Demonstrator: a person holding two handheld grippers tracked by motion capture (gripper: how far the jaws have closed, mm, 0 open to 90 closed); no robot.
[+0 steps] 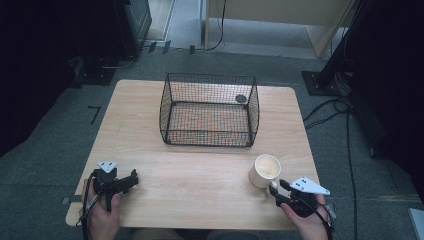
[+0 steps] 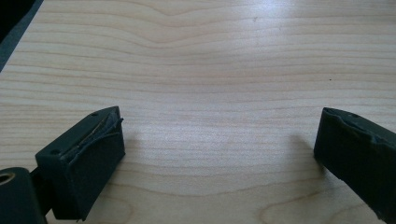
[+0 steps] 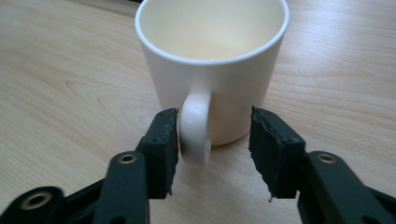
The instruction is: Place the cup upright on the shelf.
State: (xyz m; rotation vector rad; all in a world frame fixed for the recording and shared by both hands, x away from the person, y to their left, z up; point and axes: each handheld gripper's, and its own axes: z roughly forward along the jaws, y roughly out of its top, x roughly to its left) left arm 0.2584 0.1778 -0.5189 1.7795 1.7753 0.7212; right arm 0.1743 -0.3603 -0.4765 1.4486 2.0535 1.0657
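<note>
Right hand-held gripper (image 3: 214, 140) sits at the near right of the bench (image 1: 200, 170), jaws spread around the mug (image 3: 212, 70) handle, one pad touching, other apart.

No readable text, labels, brands or numbers on anything in view.

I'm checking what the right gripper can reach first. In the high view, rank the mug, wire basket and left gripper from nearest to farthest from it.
1. mug: right beside the right gripper.
2. wire basket: table's far middle.
3. left gripper: near-left edge.
</note>
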